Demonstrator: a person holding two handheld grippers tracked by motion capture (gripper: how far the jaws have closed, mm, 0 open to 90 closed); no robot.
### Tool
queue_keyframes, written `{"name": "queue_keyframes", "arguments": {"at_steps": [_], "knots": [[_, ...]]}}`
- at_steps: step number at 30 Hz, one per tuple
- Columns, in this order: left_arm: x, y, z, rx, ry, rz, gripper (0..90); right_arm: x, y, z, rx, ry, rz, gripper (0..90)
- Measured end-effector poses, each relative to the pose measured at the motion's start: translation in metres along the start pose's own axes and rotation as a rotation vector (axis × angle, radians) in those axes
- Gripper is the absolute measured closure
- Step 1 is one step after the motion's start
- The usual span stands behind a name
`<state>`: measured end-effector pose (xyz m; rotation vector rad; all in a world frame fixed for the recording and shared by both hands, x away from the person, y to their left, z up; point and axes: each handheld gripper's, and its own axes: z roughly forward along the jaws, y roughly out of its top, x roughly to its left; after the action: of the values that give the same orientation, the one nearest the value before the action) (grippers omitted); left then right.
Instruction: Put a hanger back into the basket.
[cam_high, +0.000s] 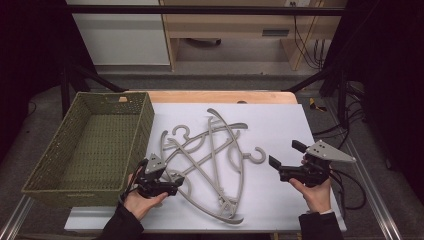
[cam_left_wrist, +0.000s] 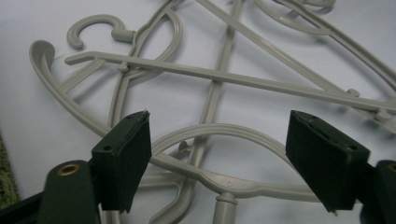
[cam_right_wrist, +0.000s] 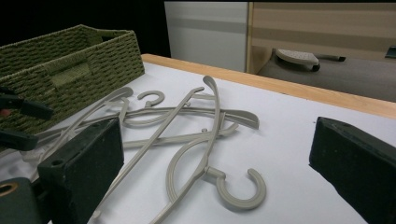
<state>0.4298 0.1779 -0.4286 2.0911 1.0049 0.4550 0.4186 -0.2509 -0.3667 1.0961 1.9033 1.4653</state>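
Observation:
A tangled pile of grey plastic hangers (cam_high: 210, 160) lies on the white sheet in the middle of the table. My left gripper (cam_high: 176, 184) is low at the pile's left end. It is open, and its jaws straddle the curved shoulder of one hanger (cam_left_wrist: 224, 179) without touching it. My right gripper (cam_high: 286, 153) is open and holds nothing. It hovers to the right of the pile, beside a hanger hook (cam_high: 257, 155). In the right gripper view that hook (cam_right_wrist: 240, 191) lies between and beyond the jaws. A green woven basket (cam_high: 142, 125) stands left of the pile, with nothing in it.
White sheet (cam_high: 280, 120) lies bare behind and right of the hangers. The wooden table edge (cam_high: 220, 96) runs along the back. Dark frame bars (cam_high: 200, 9) cross overhead, and cables (cam_high: 345, 185) trail at the right edge. The basket wall (cam_right_wrist: 84, 70) stands close to the left gripper.

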Motion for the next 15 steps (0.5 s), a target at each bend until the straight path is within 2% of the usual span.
{"name": "queue_keyframes", "arguments": {"at_steps": [5, 6, 8, 9, 14, 15], "knots": [[0.004, -0.005, 0.009, 0.062, 0.034, -0.014, 29.6, 0.0, 0.0, 0.0, 0.002, 0.002, 0.0, 3.3], [0.004, -0.005, 0.009, 0.064, 0.027, -0.014, 29.6, 0.0, 0.0, 0.0, 0.002, 0.002, 0.0, 3.3], [0.004, -0.006, 0.011, 0.081, 0.011, -0.024, 37.8, 0.0, 0.0, 0.0, 0.0, 0.002, 0.001, 3.3], [0.003, -0.007, 0.012, 0.082, 0.019, -0.031, 36.4, 0.0, 0.0, 0.0, 0.0, 0.002, 0.0, 3.3], [0.002, -0.006, 0.015, 0.12, 0.049, 0.004, 35.9, 0.0, 0.0, 0.001, 0.003, 0.003, -0.002, 3.3], [0.002, -0.006, 0.016, 0.134, 0.046, -0.002, 39.0, 0.0, 0.0, 0.001, 0.004, 0.001, -0.002, 3.3]]}}
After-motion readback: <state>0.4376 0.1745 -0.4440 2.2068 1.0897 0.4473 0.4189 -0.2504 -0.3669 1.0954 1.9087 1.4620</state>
